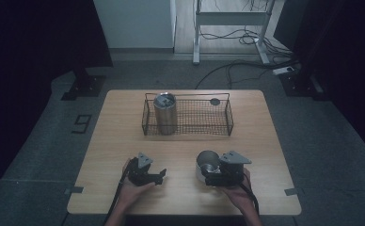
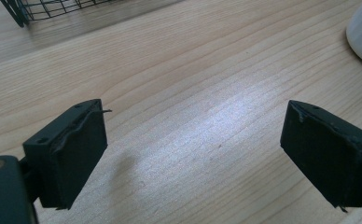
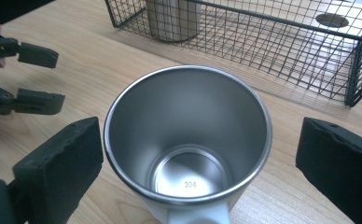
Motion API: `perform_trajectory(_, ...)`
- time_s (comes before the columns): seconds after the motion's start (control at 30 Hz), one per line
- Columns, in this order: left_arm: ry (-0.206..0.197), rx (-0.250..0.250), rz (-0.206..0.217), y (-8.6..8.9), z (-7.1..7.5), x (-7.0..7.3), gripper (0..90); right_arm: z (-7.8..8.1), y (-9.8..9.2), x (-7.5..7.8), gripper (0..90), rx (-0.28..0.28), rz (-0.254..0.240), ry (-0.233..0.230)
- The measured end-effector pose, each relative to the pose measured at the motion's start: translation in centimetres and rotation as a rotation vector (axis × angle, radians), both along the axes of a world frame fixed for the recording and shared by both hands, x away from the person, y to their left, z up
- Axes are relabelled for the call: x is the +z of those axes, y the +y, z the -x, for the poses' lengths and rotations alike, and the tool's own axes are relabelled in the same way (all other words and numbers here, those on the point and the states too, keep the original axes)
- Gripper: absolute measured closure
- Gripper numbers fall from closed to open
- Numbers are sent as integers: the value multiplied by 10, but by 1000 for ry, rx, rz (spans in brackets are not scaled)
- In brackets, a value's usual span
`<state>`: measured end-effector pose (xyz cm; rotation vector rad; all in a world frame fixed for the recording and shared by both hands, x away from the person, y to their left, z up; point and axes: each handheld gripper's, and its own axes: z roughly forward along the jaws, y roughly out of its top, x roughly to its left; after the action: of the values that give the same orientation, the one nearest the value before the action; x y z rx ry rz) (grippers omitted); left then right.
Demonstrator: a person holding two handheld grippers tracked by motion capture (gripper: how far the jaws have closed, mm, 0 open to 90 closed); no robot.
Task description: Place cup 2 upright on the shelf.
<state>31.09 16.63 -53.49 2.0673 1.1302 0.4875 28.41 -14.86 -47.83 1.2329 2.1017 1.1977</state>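
"304" is stamped inside the steel cup's (image 3: 187, 144) bottom.

The high view is dim and grainy, with dark surroundings and only the table (image 1: 124, 141) and the floor behind it moderately lit. Both gripper views are much brighter. A pale sheen of glare lies across the wood grain in the left gripper view. In the right gripper view, the steel cup (image 3: 187, 140) gleams softly inside, and the wire basket (image 3: 272, 42) looks sharp. The black fingers (image 2: 72, 154) appear slightly soft, up close.
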Motion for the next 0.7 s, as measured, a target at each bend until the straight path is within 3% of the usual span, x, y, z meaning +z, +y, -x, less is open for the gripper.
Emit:
perform_trajectory(0.53,7,0,-11,0,0,-2,74,-14,13,-11,4,20,55,42)
perform_trajectory(0.7,-30,2,-9,0,2,0,79,-17,15,-18,54,41,59,58)
